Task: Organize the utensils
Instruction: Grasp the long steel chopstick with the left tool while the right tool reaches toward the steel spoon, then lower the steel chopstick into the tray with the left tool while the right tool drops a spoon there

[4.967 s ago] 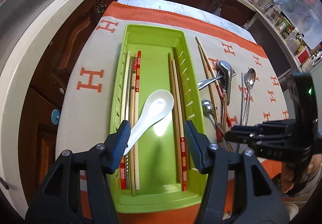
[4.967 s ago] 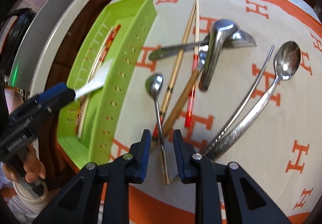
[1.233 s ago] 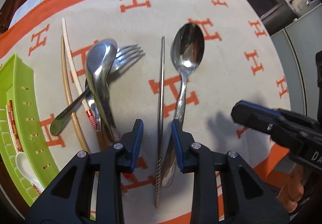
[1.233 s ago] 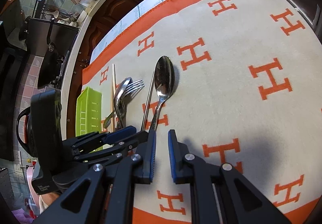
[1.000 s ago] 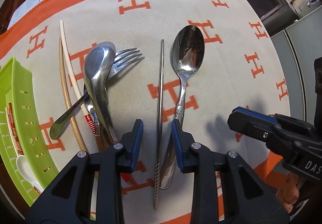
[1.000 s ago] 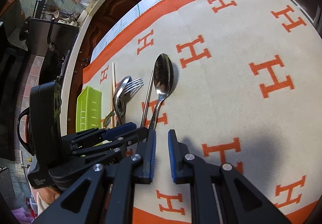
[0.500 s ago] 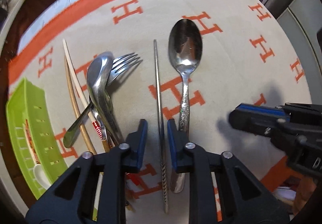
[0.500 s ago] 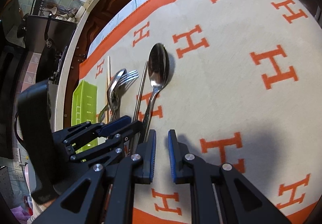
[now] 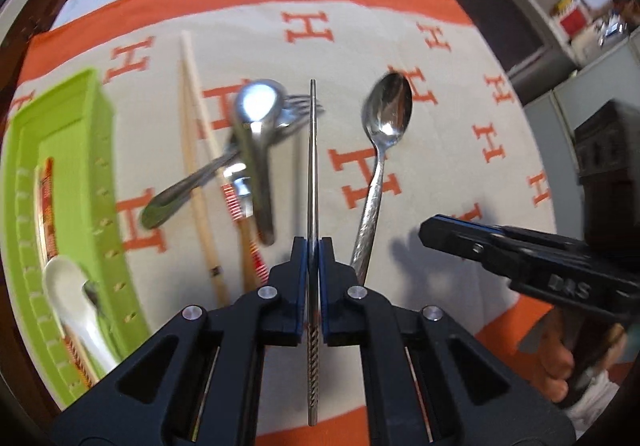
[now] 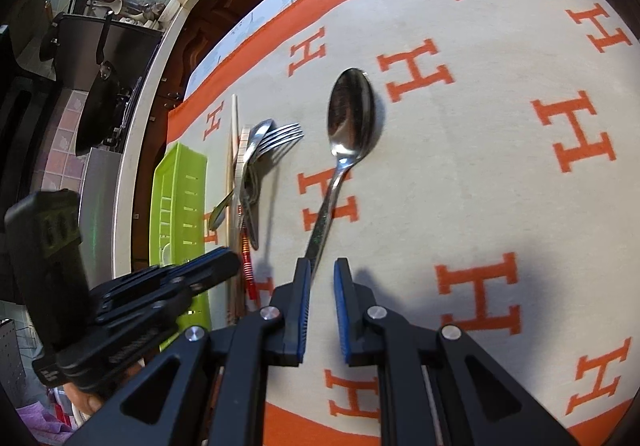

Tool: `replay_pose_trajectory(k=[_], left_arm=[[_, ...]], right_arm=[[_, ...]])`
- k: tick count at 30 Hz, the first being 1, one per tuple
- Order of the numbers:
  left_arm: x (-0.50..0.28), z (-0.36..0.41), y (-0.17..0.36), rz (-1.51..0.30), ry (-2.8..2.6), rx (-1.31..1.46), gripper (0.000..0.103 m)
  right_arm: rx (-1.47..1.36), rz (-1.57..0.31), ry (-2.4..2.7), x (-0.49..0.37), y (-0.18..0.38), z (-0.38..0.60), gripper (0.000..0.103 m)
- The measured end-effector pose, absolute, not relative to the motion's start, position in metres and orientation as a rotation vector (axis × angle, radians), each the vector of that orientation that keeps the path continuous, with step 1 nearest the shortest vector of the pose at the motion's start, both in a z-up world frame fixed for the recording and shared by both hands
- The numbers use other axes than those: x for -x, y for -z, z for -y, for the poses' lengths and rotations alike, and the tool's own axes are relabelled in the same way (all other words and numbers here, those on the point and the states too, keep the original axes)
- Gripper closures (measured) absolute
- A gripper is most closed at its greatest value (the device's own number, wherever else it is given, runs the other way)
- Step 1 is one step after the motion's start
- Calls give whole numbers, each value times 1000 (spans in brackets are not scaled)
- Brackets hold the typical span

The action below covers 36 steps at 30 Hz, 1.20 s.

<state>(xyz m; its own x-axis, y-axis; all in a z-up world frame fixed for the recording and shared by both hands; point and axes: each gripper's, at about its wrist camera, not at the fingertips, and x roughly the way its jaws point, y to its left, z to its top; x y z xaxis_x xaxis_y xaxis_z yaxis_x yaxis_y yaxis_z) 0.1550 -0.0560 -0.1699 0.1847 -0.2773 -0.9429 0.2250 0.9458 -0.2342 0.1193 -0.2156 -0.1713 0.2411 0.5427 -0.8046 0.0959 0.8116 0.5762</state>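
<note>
My left gripper [image 9: 313, 246] is shut on a thin metal chopstick [image 9: 312, 149], which points straight ahead and hangs above the cloth. To its right a patterned metal spoon [image 9: 385, 125] lies on the cloth. To its left is a pile of a steel ladle spoon [image 9: 256, 117], a fork and wooden chopsticks [image 9: 192, 149]. The green tray [image 9: 108, 181] at far left holds a white spoon [image 9: 66, 286] and chopsticks. My right gripper [image 10: 322, 274] hovers open by a narrow gap, nothing between its fingers, just behind the metal spoon's [image 10: 350, 121] handle end.
An orange-and-cream cloth with H marks [image 10: 500, 165] covers the table, and its right half is bare. The counter edge [image 10: 160, 57] and dark cabinets run beyond the tray [image 10: 180, 197]. A hand holding the right gripper [image 9: 520, 258] shows at the right of the left wrist view.
My left gripper has shut on the metal chopstick and raised it off the cloth. The right gripper has stayed almost still beside the metal spoon.
</note>
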Motion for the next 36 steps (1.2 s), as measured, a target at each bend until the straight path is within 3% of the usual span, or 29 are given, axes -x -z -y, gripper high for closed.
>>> replay_pose_trajectory(k=[17, 36], left_arm=[[-124, -51, 96, -1187, 246, 146, 100], [-129, -113, 121, -1170, 157, 230, 100]], right_arm=[[-457, -1298, -388, -149, 138, 151, 91], [-428, -1307, -337, -197, 174, 122, 91]])
